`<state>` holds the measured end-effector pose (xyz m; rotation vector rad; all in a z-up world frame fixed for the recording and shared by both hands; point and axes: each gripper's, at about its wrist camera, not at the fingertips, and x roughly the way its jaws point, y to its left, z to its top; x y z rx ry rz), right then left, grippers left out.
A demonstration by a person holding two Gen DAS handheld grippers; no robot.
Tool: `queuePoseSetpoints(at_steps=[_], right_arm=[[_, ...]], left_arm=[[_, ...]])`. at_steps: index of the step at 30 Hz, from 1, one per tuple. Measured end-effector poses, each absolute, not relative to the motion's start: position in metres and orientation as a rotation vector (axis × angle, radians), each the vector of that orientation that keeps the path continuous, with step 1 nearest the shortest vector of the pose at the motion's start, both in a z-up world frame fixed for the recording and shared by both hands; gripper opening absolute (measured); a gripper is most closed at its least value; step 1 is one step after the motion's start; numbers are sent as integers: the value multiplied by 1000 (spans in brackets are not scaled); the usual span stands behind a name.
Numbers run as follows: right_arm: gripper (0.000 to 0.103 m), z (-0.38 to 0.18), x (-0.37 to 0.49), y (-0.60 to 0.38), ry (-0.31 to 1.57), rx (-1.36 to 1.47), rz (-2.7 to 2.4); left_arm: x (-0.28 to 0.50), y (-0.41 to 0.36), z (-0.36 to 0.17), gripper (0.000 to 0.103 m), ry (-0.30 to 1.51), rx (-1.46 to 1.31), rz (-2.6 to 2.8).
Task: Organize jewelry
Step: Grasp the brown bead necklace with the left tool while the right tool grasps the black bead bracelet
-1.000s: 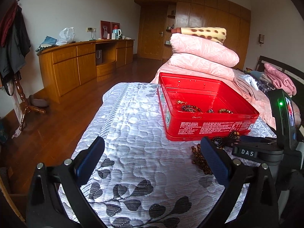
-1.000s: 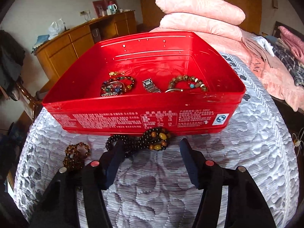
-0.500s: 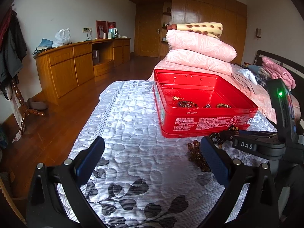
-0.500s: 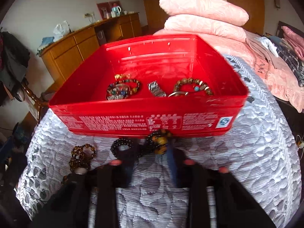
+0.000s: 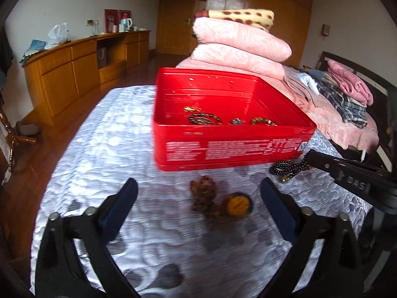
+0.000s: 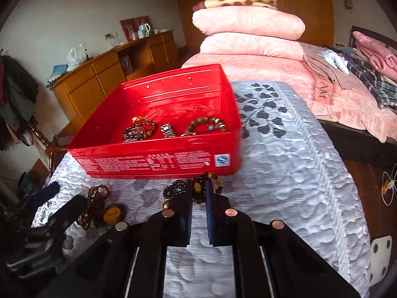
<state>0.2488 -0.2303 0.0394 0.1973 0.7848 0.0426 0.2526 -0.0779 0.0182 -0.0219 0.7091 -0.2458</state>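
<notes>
A red tin (image 5: 233,149) (image 6: 158,159) stands on the silver quilted bedspread with several bracelets (image 6: 206,124) inside. My right gripper (image 6: 198,193) (image 5: 307,160) is shut on a black bead strand with amber beads (image 6: 173,190) (image 5: 285,168), just in front of the tin's front wall. A brown bead bracelet (image 5: 203,193) (image 6: 96,198) with a round amber pendant (image 5: 237,206) lies on the bedspread. My left gripper (image 5: 198,186) hovers over it. Its jaws are closing with the bracelet between them, and the pads do not touch it.
Stacked pink pillows (image 5: 238,39) and folded clothes (image 5: 347,92) lie beyond the tin. A wooden sideboard (image 5: 74,69) lines the left wall across the wood floor. The bedspread drops off at its left and right edges (image 6: 347,186).
My right gripper closed on the black strand and drew it rightward along the tin's front. My left gripper swung right until the brown bracelet lay between its jaws, which narrowed slightly.
</notes>
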Motion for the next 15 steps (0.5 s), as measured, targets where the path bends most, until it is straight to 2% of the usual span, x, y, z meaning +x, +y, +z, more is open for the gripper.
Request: queuePoseSetpoints(at_steps=[1, 2, 9, 12, 14, 15], right_arm=[[10, 39, 248, -233, 785, 203, 43], [10, 37, 246, -237, 787, 208, 43], [10, 25, 248, -247, 804, 232, 57], [10, 23, 249, -247, 805, 238, 66], [10, 23, 249, -247, 806, 241, 71], [10, 22, 250, -247, 806, 243, 72]], left_arm=[[257, -82, 15, 67, 729, -20, -254], [262, -86, 12, 63, 758, -27, -265], [276, -96, -3, 62, 837, -53, -259], [278, -99, -5, 68, 857, -73, -266], [279, -102, -9, 67, 875, -63, -260], [281, -104, -12, 62, 893, -61, -253]])
